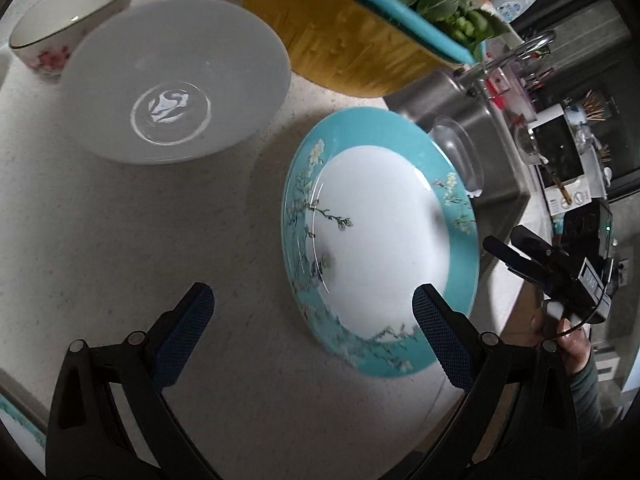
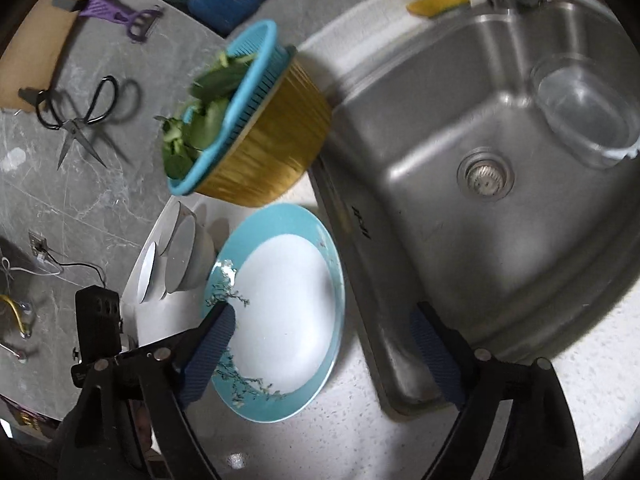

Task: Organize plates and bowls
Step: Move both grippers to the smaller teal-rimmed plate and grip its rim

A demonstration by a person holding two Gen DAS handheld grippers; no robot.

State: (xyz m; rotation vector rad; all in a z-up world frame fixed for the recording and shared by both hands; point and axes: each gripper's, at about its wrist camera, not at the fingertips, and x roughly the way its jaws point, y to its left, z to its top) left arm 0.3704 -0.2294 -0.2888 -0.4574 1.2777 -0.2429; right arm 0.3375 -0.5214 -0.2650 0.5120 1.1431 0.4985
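Observation:
A teal-rimmed plate (image 1: 380,232) with a blossom pattern lies flat on the speckled counter beside the sink. Left of it stands a wide white bowl (image 1: 176,92), and behind that a small bowl (image 1: 64,20) with pink flowers. My left gripper (image 1: 316,320) hovers open over the plate's near-left rim, its right finger (image 1: 440,336) above the rim and nothing pressed between the pads. My right gripper (image 2: 320,340) is also open above the plate (image 2: 288,300), with its left finger (image 2: 212,344) over the rim. The white bowl (image 2: 188,256) shows edge-on there. The right gripper (image 1: 506,246) appears at the plate's right, held by a hand.
A steel sink (image 2: 420,208) borders the plate on the right, with a clear glass dish (image 2: 588,112) inside. A yellow tub (image 2: 276,148) carrying a teal colander of greens (image 2: 200,120) stands behind the plate. Scissors (image 2: 80,120) and a purple peeler (image 2: 120,16) hang on the grey wall.

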